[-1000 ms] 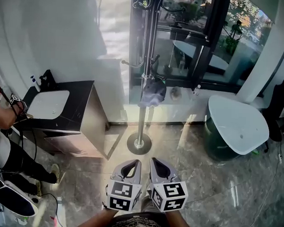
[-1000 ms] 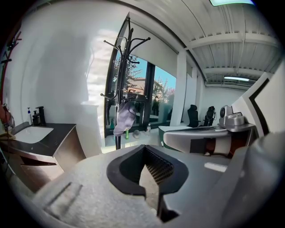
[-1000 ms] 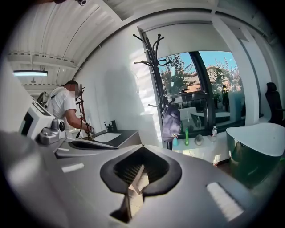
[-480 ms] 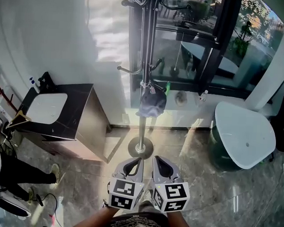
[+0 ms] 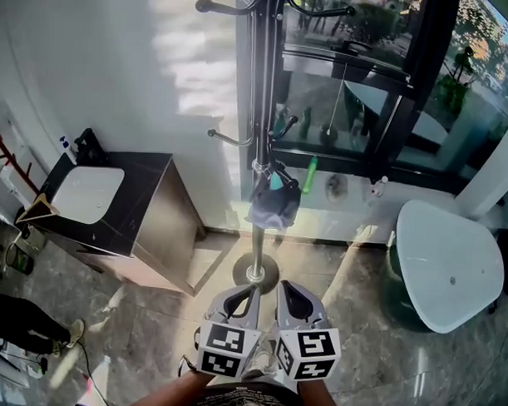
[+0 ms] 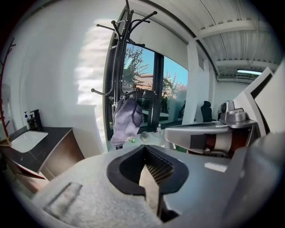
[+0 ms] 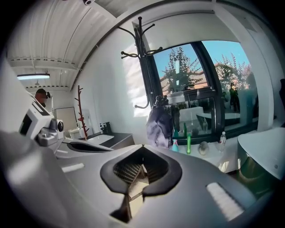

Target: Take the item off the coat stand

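A blue-grey cloth item (image 5: 275,204) hangs from a low hook of the metal coat stand (image 5: 260,115), ahead of me by the window. Its round base (image 5: 255,273) stands on the marble floor. My left gripper (image 5: 246,291) and right gripper (image 5: 284,287) are held side by side low in the head view, short of the base. Both are shut with nothing between the jaws. From the left gripper (image 6: 144,150) the item (image 6: 126,121) shows well ahead on the stand (image 6: 118,67). From the right gripper (image 7: 141,150) the item (image 7: 159,125) also hangs at a distance.
A dark cabinet with a white basin (image 5: 88,192) stands left of the stand. A white rounded table (image 5: 450,263) sits at the right. A green bottle (image 5: 310,173) and other small bottles stand on the window sill. A person's leg (image 5: 21,325) shows at the far left.
The stand and its hanging item have slid lower and nearer in the head view. Both grippers stay shut side by side. The person at the left has moved mostly out of frame.
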